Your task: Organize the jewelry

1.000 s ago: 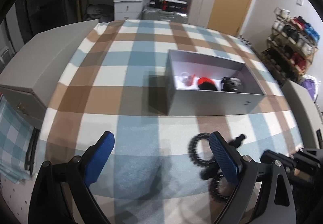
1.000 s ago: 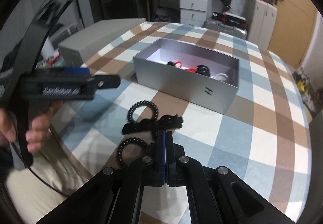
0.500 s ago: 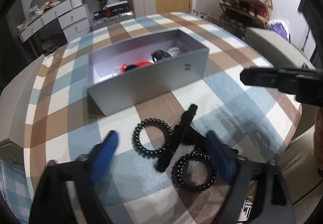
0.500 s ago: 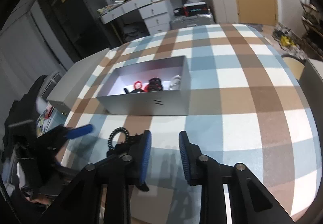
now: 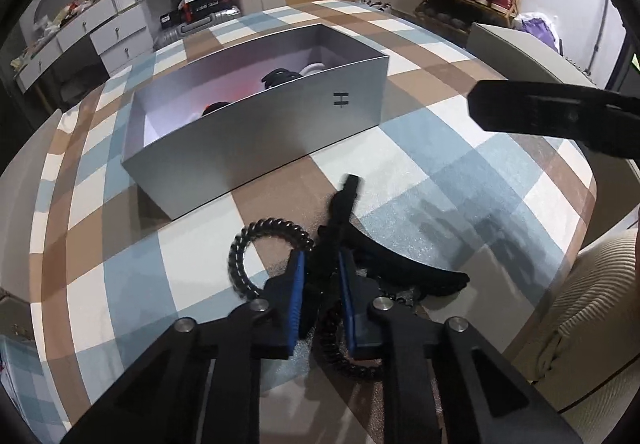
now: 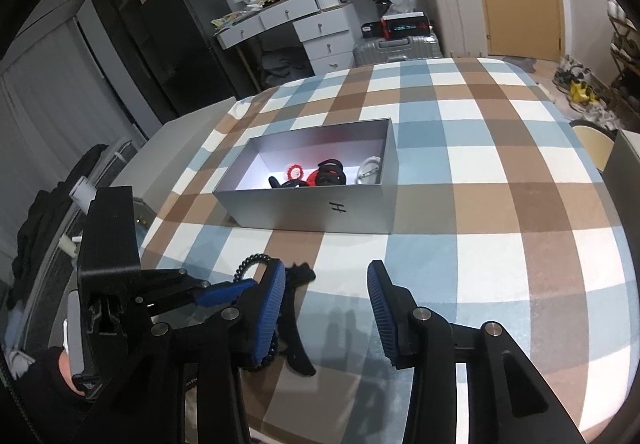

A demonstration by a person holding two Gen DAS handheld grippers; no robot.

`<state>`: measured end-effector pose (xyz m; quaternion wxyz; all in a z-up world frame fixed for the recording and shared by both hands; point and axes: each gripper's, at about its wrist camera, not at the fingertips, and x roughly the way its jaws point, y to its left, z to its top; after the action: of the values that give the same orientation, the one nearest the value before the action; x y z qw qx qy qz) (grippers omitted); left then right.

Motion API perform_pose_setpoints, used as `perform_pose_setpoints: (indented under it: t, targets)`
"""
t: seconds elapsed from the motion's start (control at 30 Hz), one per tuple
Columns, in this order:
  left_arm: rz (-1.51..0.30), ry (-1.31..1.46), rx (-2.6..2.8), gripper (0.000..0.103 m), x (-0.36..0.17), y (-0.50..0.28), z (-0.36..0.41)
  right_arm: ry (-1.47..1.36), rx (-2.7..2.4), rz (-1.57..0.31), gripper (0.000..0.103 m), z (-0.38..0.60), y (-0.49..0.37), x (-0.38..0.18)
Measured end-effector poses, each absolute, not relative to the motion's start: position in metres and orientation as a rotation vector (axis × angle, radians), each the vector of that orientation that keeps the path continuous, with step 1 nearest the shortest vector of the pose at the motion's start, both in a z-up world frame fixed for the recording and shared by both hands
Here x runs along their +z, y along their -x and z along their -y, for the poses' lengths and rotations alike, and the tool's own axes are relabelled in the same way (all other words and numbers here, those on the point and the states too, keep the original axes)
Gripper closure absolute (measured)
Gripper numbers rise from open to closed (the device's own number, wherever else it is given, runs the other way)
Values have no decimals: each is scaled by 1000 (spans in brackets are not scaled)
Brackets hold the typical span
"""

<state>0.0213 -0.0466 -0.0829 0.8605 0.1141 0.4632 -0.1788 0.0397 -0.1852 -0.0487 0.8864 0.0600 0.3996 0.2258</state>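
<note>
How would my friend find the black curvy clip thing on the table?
Start at the open grey box on the checked tablecloth. Just in front of it lie two black spiral hair ties and a black hair claw clip, which the left gripper has pinched. The clip is the smooth, curved, long piece, not a coiled ring.

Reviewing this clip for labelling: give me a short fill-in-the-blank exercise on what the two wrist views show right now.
1. The left gripper is shut on a black ____.
2. The grey box has no ____ on it.
3. Nothing lies between the fingers of the ____ gripper, whose jaws are opening.
4. A black spiral hair tie lies on the checked ____.

Missing words: hair clip; lid; right; tablecloth
</note>
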Motion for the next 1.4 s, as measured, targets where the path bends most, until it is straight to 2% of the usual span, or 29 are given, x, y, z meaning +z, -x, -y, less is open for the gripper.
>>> perform_pose_setpoints:
  t: [0.4, 0.5, 0.77, 0.8, 0.83, 0.9, 1.17, 1.33, 1.4]
  targets:
    - [-886, -169, -349, 95, -58, -18, 30, -132, 469, -853, 58, 184, -41, -52]
    - [-840, -114, -322, 95, -40, -16, 12, -116, 486, -884, 54, 177, -43, -57]
    - [-697, -12, -208, 95, 1, -16, -46, 63, 621, -961, 53, 123, -53, -74]
    - [-669, -16, -178, 94, 7, -15, -54, 92, 642, -955, 49, 115, -53, -74]
    - [-648, -14, -156, 95, 10, -15, -60, 131, 655, -938, 35, 107, -51, -73]
    - [-631, 18, -145, 95, 13, -17, -72, 221, 671, -898, 23, 91, -49, -73]
    - [-670, 123, -152, 95, 4, -24, -90, 441, 721, -945, 25, 48, -57, -107]
    - [-671, 127, -167, 95, 7, -22, -91, 495, 724, -958, 42, 41, -60, -115]
    - [-676, 126, -167, 95, 7, -22, -90, 483, 731, -967, 44, 43, -60, -115]
